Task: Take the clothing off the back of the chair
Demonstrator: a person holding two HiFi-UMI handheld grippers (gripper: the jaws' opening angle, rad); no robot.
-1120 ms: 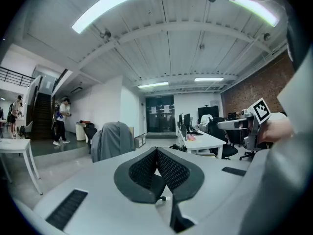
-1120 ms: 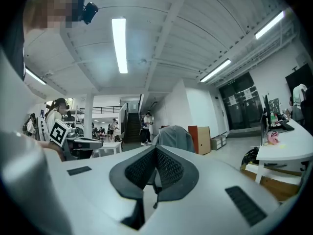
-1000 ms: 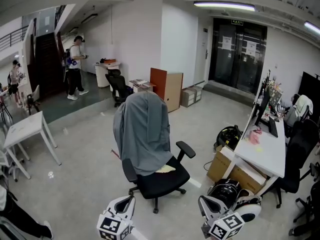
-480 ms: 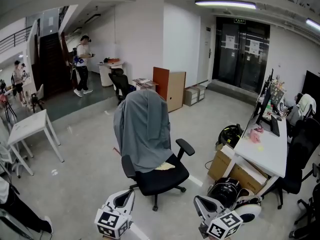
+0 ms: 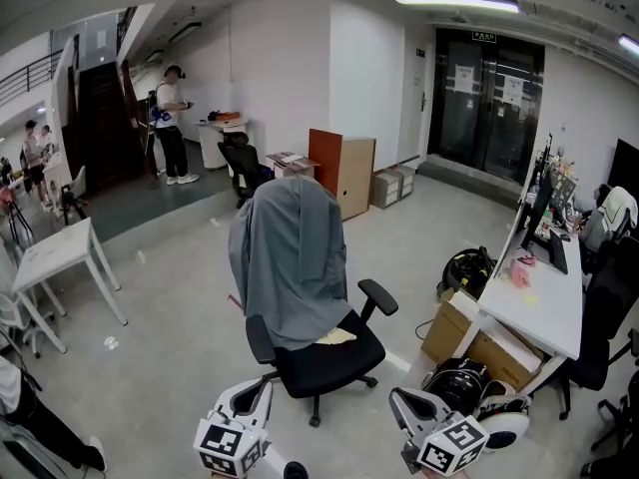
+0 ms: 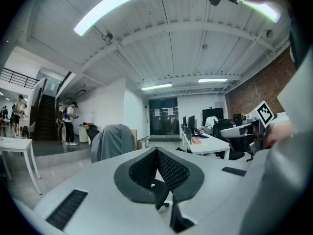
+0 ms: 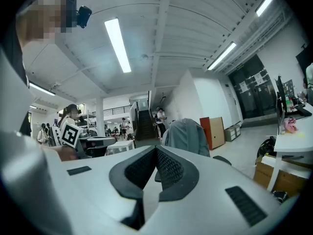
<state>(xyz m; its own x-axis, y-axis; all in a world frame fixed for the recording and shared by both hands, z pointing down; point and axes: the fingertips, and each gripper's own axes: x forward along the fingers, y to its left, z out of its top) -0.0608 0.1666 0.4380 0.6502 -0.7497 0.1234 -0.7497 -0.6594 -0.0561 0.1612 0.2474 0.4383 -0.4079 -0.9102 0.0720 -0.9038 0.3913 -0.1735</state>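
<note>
Two grippers, both short of chair [image 5: 327,359].

- Left gripper [image 5: 262,391]: jaws clenched, empty, near side of chair, toward its left.
- Grey clothing [image 5: 290,252]: draped over chair back, hanging toward seat.
- Right gripper [image 5: 397,398]: jaws clenched, empty, near side of chair, toward its right.
- Step, likely: approach.
- Advice: spread jaws before contact, pinch fabric at both shoulders, lift straight up past backrest top.

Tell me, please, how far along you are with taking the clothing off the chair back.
Done: nothing yet; the grey garment is draped over the back of the office chair. In hand: nothing; the left gripper and right gripper are both shut and empty, low in the head view, short of the chair. Left: reach the garment, grip it and lift it off the backrest.
</note>
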